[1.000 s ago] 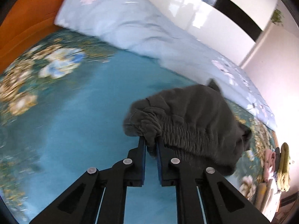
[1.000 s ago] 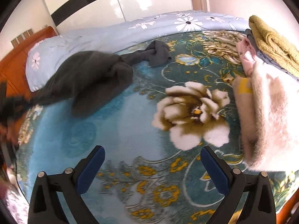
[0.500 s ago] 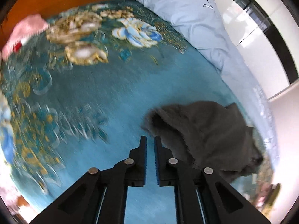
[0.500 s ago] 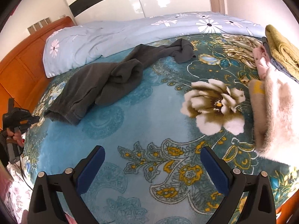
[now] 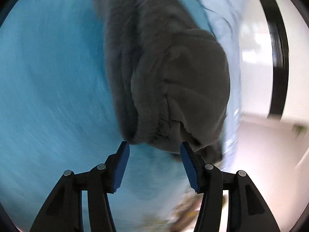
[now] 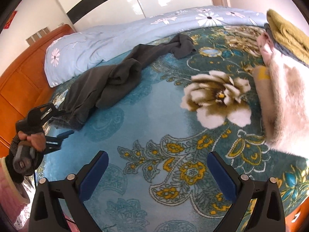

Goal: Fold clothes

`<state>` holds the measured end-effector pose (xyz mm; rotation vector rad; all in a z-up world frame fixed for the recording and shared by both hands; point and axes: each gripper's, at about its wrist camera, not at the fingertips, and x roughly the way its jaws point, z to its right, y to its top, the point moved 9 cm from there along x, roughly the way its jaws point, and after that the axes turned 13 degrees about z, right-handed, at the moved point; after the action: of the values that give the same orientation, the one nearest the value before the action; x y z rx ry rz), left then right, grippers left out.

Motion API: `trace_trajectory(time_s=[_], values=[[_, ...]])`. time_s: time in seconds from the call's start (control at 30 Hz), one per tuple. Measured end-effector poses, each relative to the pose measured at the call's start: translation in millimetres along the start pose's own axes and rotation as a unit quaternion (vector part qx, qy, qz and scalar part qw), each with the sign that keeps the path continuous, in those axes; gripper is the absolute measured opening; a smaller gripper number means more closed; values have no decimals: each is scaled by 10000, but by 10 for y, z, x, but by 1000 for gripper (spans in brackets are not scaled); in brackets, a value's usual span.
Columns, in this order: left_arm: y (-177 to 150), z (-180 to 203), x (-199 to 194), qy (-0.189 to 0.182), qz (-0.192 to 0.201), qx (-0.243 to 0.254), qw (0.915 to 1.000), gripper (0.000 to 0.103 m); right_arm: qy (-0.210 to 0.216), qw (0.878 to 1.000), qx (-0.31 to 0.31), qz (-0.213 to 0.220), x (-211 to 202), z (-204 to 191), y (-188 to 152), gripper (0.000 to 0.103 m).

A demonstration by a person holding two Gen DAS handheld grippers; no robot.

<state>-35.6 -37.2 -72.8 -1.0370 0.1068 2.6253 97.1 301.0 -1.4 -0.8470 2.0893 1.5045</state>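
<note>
Dark grey trousers (image 6: 115,77) lie stretched and rumpled across the floral bedspread (image 6: 173,135), legs trailing toward the far quilt. In the blurred left wrist view their elastic waistband (image 5: 173,131) sits right at my left gripper's (image 5: 154,144) open tips, with the cloth not clamped. The right wrist view shows that left gripper (image 6: 66,122) held by a hand (image 6: 32,141) at the waist end. My right gripper (image 6: 157,154) hovers open over bare bedspread, well short of the trousers, with nothing between its fingers.
A stack of folded clothes (image 6: 285,96) topped by a mustard towel (image 6: 285,32) fills the bed's right side. A light blue flowered quilt (image 6: 115,36) runs along the far edge. An orange wooden headboard (image 6: 23,81) stands at left.
The left gripper, shut on the waistband a second ago, let go, swung away shut, and now stands open at the waistband again. The trousers ended up stretched out. The right gripper stayed open.
</note>
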Motion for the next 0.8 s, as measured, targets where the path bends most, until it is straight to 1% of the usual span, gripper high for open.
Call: trace_trajectory(time_s=[0.1, 0.2, 0.23, 0.27, 0.3, 0.33, 0.43, 0.57, 0.7, 0.77, 0.8], values=[[-68, 44, 193, 43, 15, -63, 10000, 56, 24, 9998, 173, -82, 51, 92, -37, 103], [-17, 78, 341, -5, 236, -384, 9990, 56, 33, 9996, 261, -87, 60, 163, -43, 103], [17, 77, 359, 9, 328, -494, 9982, 54, 26, 9995, 291, -84, 58, 191, -40, 103], [48, 79, 367, 31, 403, -580, 9975, 50, 18, 9994, 321, -82, 56, 215, -37, 103], [79, 80, 375, 53, 478, -666, 9966, 42, 6, 9993, 357, -78, 54, 242, -32, 103], [113, 110, 340, 62, 531, -610, 9967, 25, -5, 9992, 389, -74, 53, 265, -28, 103], [223, 276, 132, 58, 636, -82, 9979, 18, -20, 9990, 432, -72, 51, 299, -19, 103], [391, 488, -183, 34, 786, 639, 9949, 14, 79, 9989, 454, -7, 12, 243, 14, 103], [708, 554, -753, -57, 1040, 1406, 9846, 13, 216, 9985, 497, 73, -56, 107, 86, 103], [945, 428, -1093, 71, 1230, 1746, 9769, 11, 288, 9978, 593, 46, -78, 36, 100, 103], [1008, 332, -1202, 155, 1314, 1851, 9738, 11, 360, 9973, 639, 1, -87, -4, 93, 103]])
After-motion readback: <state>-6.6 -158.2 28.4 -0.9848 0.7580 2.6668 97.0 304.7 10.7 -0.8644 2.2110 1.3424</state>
